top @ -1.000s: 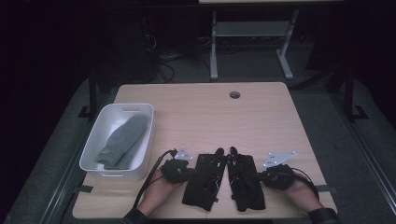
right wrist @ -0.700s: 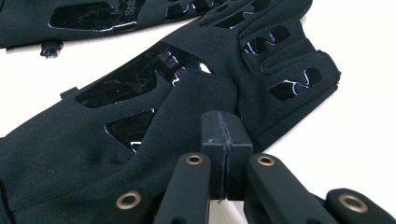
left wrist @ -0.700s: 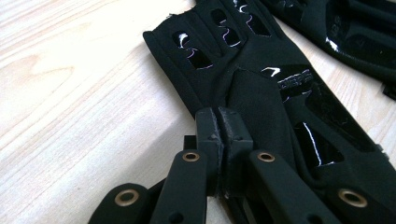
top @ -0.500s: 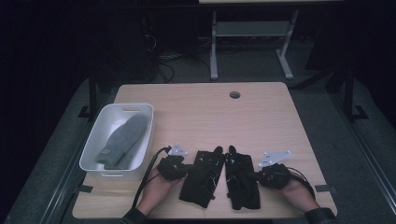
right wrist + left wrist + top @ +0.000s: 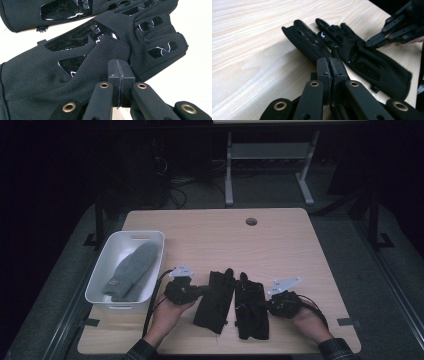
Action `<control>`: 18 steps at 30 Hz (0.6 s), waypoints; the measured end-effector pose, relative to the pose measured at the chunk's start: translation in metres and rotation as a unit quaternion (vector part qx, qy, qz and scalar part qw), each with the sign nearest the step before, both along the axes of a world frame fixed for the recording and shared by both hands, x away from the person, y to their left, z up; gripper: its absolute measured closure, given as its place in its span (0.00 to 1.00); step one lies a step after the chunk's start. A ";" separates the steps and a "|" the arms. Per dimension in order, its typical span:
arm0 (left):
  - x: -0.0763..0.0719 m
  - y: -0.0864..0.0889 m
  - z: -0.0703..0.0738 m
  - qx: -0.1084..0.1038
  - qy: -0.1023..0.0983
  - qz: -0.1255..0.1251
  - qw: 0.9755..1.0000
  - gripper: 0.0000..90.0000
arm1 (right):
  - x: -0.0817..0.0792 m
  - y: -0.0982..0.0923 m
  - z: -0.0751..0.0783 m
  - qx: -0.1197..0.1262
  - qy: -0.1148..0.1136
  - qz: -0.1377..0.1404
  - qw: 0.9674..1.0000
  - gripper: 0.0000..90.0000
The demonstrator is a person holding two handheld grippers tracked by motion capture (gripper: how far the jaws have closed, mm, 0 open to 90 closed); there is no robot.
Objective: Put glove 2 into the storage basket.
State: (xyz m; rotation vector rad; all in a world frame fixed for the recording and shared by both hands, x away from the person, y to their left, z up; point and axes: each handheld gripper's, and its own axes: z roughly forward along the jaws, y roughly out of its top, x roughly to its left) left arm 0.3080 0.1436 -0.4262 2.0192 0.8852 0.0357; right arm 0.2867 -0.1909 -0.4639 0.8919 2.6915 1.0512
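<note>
Between the clenched left gripper (image 5: 204,290) and clenched right gripper (image 5: 264,305), two black gloves (image 5: 235,302), side by side, ungripped.

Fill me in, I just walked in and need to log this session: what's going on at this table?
A person holds a two-jaw gripper in each hand over two black gloves lying side by side on the wooden table. The left gripper, jaws shut, is at the left glove; the right gripper, jaws also shut, is at the right glove. Whether either pinches fabric can't be told. A white bin at the left holds a grey mitten.
</note>
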 end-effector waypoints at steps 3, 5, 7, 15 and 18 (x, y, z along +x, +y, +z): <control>0.000 -0.002 0.003 -0.016 0.004 -0.007 1.000 0.97 | 0.002 0.003 -0.001 0.001 -0.005 0.001 1.000 1.00; 0.000 -0.005 0.006 -0.024 0.003 -0.013 1.000 0.97 | 0.004 0.005 -0.001 0.001 -0.005 0.001 1.000 1.00; 0.000 -0.008 0.009 -0.034 0.003 -0.019 0.999 0.97 | 0.005 0.007 0.000 -0.001 -0.004 0.002 1.000 1.00; 0.003 -0.024 0.015 -0.046 0.001 -0.044 0.998 0.97 | 0.011 0.016 0.000 0.000 -0.003 -0.003 1.000 1.00; 0.005 -0.028 0.017 -0.046 -0.001 -0.049 0.998 0.97 | 0.013 0.020 0.000 -0.002 -0.004 0.000 1.000 1.00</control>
